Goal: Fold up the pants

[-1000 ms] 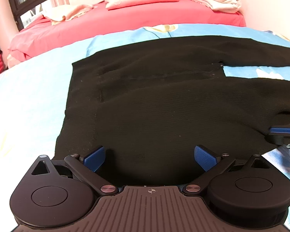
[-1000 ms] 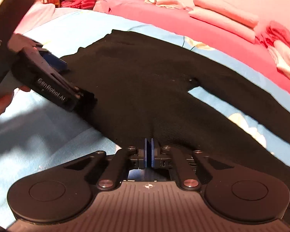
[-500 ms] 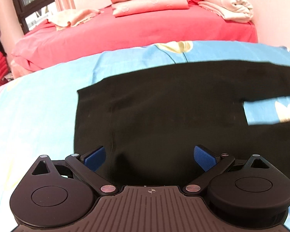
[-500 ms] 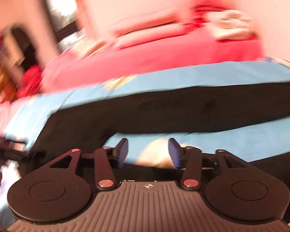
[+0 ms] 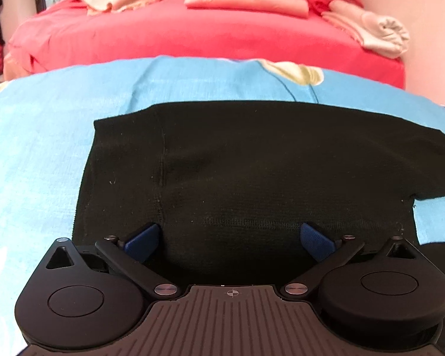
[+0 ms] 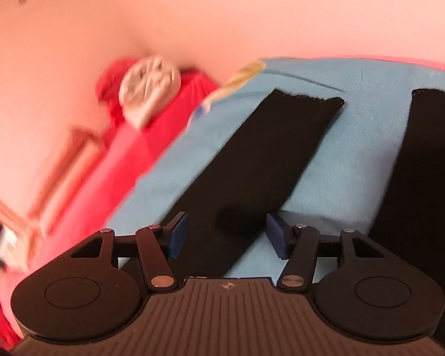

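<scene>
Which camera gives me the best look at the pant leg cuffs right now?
The right wrist view: both cuffs of the black pants show there, lying apart on the blue sheet, the right one partly cut off. The left wrist view shows only the waist end and crotch.

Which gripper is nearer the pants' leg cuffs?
Right. The right gripper hovers open over one leg, both leg cuffs just ahead. The left gripper sits open over the waist end of the pants; no cuffs in its view.

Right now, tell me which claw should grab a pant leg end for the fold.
Probably right: the right claw is open above a leg that leads to its hem, while the left claw faces the waist.
</scene>
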A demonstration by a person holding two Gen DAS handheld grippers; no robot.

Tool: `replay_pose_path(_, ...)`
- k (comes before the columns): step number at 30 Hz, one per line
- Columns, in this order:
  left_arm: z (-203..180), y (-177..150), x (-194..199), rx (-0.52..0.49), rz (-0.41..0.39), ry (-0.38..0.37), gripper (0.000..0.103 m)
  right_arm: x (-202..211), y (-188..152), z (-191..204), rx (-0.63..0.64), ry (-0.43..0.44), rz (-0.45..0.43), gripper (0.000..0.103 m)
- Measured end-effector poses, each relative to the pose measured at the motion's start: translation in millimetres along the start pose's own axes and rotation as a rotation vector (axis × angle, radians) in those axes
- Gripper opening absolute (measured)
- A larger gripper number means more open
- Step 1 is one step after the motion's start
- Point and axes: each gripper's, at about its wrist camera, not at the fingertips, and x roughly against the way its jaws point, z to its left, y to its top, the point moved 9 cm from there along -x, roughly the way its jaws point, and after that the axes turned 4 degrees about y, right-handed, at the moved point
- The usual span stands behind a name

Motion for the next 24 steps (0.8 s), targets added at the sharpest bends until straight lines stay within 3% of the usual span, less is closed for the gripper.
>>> replay_pose_path(2, -0.7, -3.2, 1.8, -0.008, -0.034, 0.0, 0.103, -6.1, 6.0, -4.3, -0.052, 0.009, -0.034, 0.062)
replay_pose_path(3, -1.0, -4.6, 2.3, -0.011, -0.048, 0.001, 0.103, -8.6, 6.7, -2.4, -0.049, -0.001, -0.04, 0.049)
replay_pose_path(5, -1.6, -4.4, 2.5, -0.011, -0.065, 0.002, 0.103, -10.6, 5.7, 1.3, 0.065, -0.07, -0.018, 0.011)
replay_pose_path(6, -1.0, -4.3, 1.7, -0.012, -0.07, 0.001, 0.103, -13.2, 7.3, 2.6, 0.116, -0.089, 0.009, 0.011)
replay_pose_path(9, -1.1, -3.1, 1.9, -0.014, -0.072, 0.003, 0.103, -6.3, 37.0, -19.7, 0.093, -0.165, -0.1, 0.011)
replay_pose_path(11, -0.8, -5.4, 3.6, -0.02, -0.073, 0.01, 0.103, -12.4, 38.9, -24.4, 0.103, -0.155, -0.097, 0.011)
replay_pose_path(14, -2.3, -5.9, 3.2, -0.019, -0.074, 0.01, 0.103, -12.5, 36.5, -12.8, 0.213, -0.2, -0.081, 0.017)
replay_pose_path(16, -2.5, -4.2, 3.2, -0.018, -0.069, 0.013, 0.103, -5.1, 38.9, -12.0, 0.219, -0.233, -0.1, 0.035)
replay_pose_path(17, -2.9, -3.9, 3.5, -0.019, -0.064, 0.017, 0.103, 5.1, 41.3, -14.6, 0.206, -0.266, -0.136, 0.049)
replay_pose_path(18, -3.3, -3.1, 3.3, -0.02, -0.057, 0.022, 0.103, 15.5, 44.4, -18.0, 0.199, -0.304, -0.174, 0.069)
replay_pose_path(20, -3.4, -1.7, 3.6, -0.019, -0.039, 0.029, 0.103, 29.5, 47.6, -18.8, 0.214, -0.345, -0.202, 0.072)
replay_pose_path(22, -0.4, -2.3, 6.8, -0.01, -0.025, 0.036, 0.103, 39.6, 41.2, -8.0, 0.293, -0.313, -0.172, 0.07)
replay_pose_path(24, 3.9, -4.5, 12.3, 0.008, -0.02, 0.046, 0.103, 56.1, 33.6, -2.5, 0.336, -0.29, -0.161, 0.077)
